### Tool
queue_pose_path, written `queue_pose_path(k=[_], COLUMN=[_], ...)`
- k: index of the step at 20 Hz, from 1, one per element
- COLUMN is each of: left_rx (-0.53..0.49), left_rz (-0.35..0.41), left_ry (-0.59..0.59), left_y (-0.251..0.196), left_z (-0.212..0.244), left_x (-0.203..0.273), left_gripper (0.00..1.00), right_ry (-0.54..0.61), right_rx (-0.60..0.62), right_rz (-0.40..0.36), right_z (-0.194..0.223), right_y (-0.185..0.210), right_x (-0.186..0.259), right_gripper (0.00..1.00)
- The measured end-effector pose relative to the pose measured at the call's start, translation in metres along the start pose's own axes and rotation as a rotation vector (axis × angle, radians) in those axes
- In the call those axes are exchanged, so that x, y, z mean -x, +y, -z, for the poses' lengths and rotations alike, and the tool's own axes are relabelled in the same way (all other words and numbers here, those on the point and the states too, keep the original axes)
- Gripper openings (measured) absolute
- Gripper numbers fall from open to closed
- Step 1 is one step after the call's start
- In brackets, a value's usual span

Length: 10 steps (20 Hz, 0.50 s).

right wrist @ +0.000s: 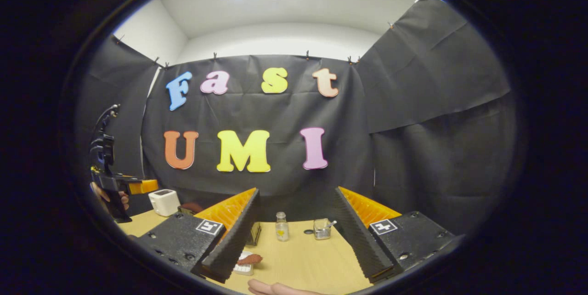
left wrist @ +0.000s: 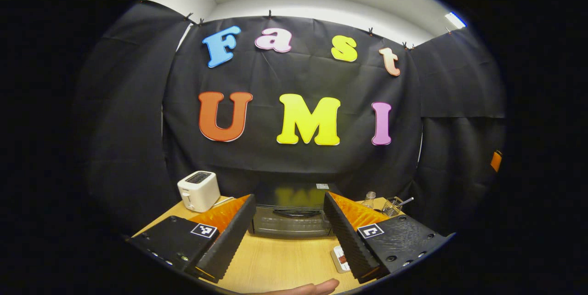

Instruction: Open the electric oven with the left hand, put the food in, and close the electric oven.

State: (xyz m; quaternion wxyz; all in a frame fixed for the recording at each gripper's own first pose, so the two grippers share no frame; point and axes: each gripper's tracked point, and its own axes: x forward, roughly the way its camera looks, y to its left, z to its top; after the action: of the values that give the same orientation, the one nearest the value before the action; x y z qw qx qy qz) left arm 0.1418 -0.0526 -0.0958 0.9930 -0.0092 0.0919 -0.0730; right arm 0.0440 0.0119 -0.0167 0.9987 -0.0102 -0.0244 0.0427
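The black electric oven point(left wrist: 291, 220) stands on the wooden table straight ahead of my left gripper point(left wrist: 289, 196), its door shut. That gripper is open, its fingers framing the oven from a short distance with nothing between them. The food, a reddish-brown piece point(right wrist: 250, 258), lies on a small white tray point(right wrist: 240, 268) beside the inner edge of my right gripper's left finger. My right gripper point(right wrist: 296, 191) is open and empty above the table. In the right gripper view a corner of the oven point(right wrist: 254, 234) peeks out behind that finger, and the left gripper point(right wrist: 149, 186) is held by a hand at the far left.
A white toaster point(left wrist: 199, 190) sits left of the oven. Right of the oven stand a small clear bottle point(left wrist: 370, 198) and a wire basket point(left wrist: 392, 206). A fingertip of a hand point(left wrist: 314, 288) rests at the table's near edge.
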Motion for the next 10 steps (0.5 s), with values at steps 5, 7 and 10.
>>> queue_pose_path(k=[5,7,10], left_rx=[-0.05,-0.031,-0.043], left_rz=[0.0,0.008,-0.017], left_ry=[0.146,0.241,0.311], left_y=[-0.009,-0.016,-0.015], left_z=[0.056,0.086,0.112], left_x=[-0.089,-0.115,-0.152], left_gripper=[0.95,0.95,0.95], right_ry=[0.038,0.046,0.057], right_rx=[-0.006,-0.004,0.012], right_rz=[0.018,0.039,0.057], right_z=[0.016,0.021,0.027], right_y=[-0.02,-0.032,-0.045], right_x=[-0.017,-0.02,-0.021], right_gripper=[1.0,1.0,1.0])
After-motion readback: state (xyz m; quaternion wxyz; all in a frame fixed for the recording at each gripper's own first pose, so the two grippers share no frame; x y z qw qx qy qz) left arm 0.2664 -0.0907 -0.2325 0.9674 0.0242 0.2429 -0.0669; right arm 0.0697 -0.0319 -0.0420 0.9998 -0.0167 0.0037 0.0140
